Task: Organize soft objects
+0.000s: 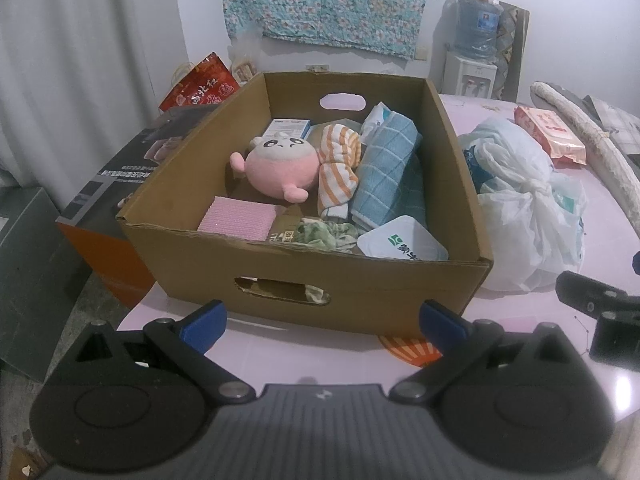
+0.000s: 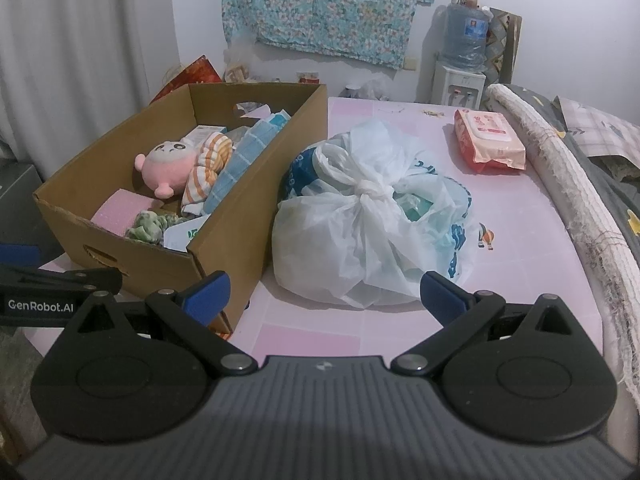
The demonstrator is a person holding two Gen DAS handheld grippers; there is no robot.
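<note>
Your left gripper [image 1: 323, 322] hangs released just short of the cardboard box [image 1: 360, 280], jaws spread wide and holding nothing. Your right gripper [image 2: 325, 294] is likewise released and empty, facing the knotted white plastic bag [image 2: 368, 216] that sits on the pink desk [image 2: 520, 216] just beside the box's right wall. Inside the box the soft things lie crowded: a pink sponge [image 1: 236, 218] and a green scrunchie [image 1: 326, 234] at the near wall, then the pink plush toy [image 1: 276, 170], an orange-striped cloth [image 1: 338, 168] and a folded blue cloth [image 1: 386, 172] leaning together, with small cartons behind. Farther off, a pack of wet wipes [image 2: 490, 144] lies on the desk, well apart from the bag. You look to be between grasps, choosing a target. The bag is nearest your right gripper; pinching its knot would likely give the firmest hold.
</note>
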